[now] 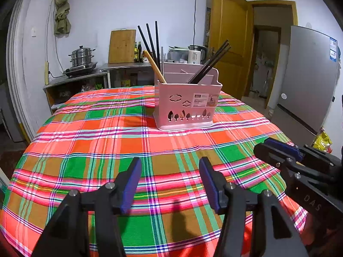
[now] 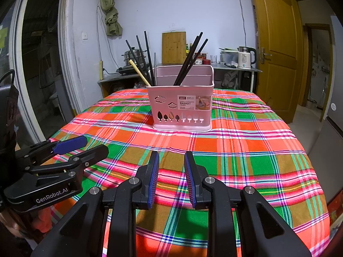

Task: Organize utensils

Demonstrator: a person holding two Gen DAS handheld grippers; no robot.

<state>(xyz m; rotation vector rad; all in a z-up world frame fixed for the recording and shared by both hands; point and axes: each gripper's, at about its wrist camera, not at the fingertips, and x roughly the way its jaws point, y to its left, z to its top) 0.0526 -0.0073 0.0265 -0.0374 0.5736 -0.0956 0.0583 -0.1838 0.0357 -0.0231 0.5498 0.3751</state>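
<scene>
Plaid tablecloth [image 2: 246, 150] — chopsticks [image 2: 190, 57] upright, splaying in basket [image 2: 182, 107]; both grippers apart, empty.

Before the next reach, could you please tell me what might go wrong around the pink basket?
1. The black chopsticks lean outward above the pink basket; a claw coming in low might knock them.
2. The basket looks light and stands on a loose plaid cloth, so a sideways pull could tip or drag it.
3. The left claw and right claw sit close together and could collide.
</scene>
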